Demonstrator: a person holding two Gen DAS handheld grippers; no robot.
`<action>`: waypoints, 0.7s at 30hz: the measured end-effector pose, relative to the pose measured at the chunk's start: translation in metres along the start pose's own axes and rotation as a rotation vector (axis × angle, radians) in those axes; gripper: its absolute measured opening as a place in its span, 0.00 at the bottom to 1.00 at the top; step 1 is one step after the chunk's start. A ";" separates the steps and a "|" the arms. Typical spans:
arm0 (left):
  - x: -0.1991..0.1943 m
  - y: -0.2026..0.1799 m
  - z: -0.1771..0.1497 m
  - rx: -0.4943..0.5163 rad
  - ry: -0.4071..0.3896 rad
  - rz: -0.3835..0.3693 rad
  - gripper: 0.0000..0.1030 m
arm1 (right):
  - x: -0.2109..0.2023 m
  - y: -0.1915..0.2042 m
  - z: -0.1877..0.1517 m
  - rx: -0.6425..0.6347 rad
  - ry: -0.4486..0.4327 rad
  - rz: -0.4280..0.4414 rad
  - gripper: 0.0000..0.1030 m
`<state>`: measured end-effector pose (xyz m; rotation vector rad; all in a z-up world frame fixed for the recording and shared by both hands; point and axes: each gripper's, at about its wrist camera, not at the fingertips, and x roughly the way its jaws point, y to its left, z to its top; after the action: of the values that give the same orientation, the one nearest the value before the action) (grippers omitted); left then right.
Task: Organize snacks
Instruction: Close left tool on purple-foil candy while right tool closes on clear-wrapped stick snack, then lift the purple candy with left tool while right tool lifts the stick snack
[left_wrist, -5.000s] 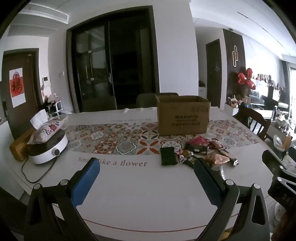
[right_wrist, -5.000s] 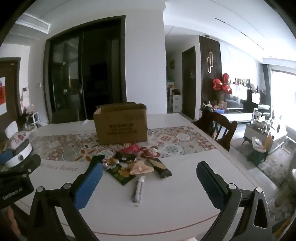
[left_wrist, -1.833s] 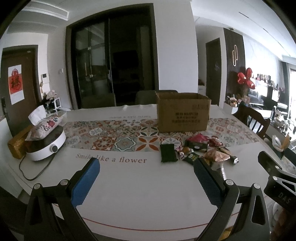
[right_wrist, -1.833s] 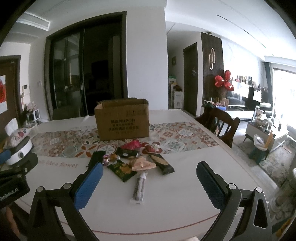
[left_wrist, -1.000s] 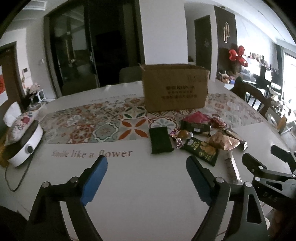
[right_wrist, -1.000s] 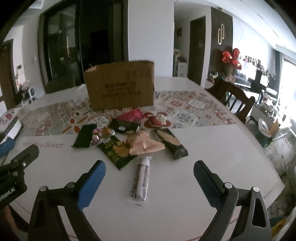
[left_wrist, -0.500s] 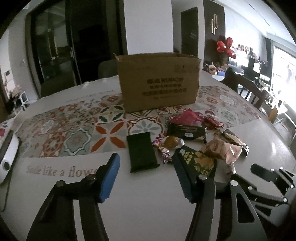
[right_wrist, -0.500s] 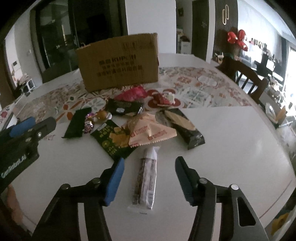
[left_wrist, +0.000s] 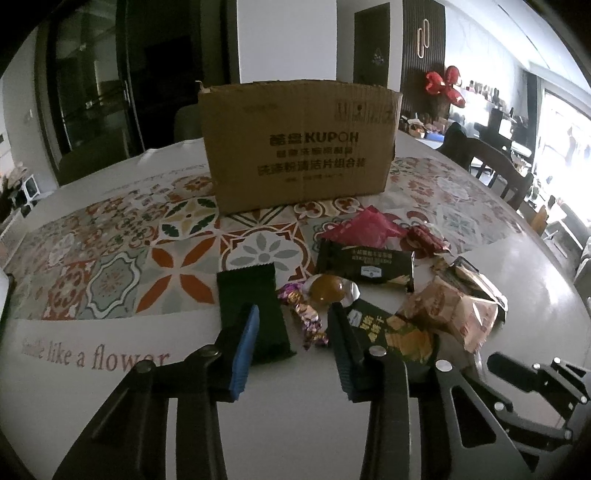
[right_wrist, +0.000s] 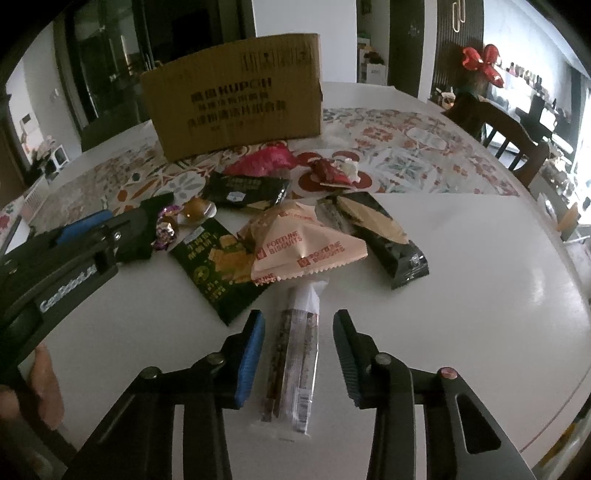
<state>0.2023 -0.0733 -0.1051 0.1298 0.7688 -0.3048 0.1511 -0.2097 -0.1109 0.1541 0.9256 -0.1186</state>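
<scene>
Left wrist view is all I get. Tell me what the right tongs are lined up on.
Observer: The right tongs are open astride a long clear-wrapped snack bar, with a gap on either side.
Operator: Give me how the bar lies.
Observer: Flat on the white table, lengthwise along the tongs, its far end reaching the edge of a pink packet.
Operator: Read me that packet.
Observer: It says FORTUNE BISCUITS.
</scene>
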 end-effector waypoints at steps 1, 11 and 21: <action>0.002 -0.001 0.001 -0.001 0.003 -0.005 0.36 | 0.001 0.000 0.000 0.001 0.003 0.002 0.36; 0.026 -0.004 0.001 -0.014 0.049 -0.022 0.30 | 0.010 -0.001 0.004 0.006 0.027 0.013 0.29; 0.039 -0.002 -0.001 -0.047 0.082 -0.032 0.17 | 0.011 -0.002 0.005 0.005 0.026 0.015 0.25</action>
<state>0.2273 -0.0841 -0.1333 0.0862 0.8591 -0.3135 0.1612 -0.2131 -0.1166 0.1675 0.9497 -0.1056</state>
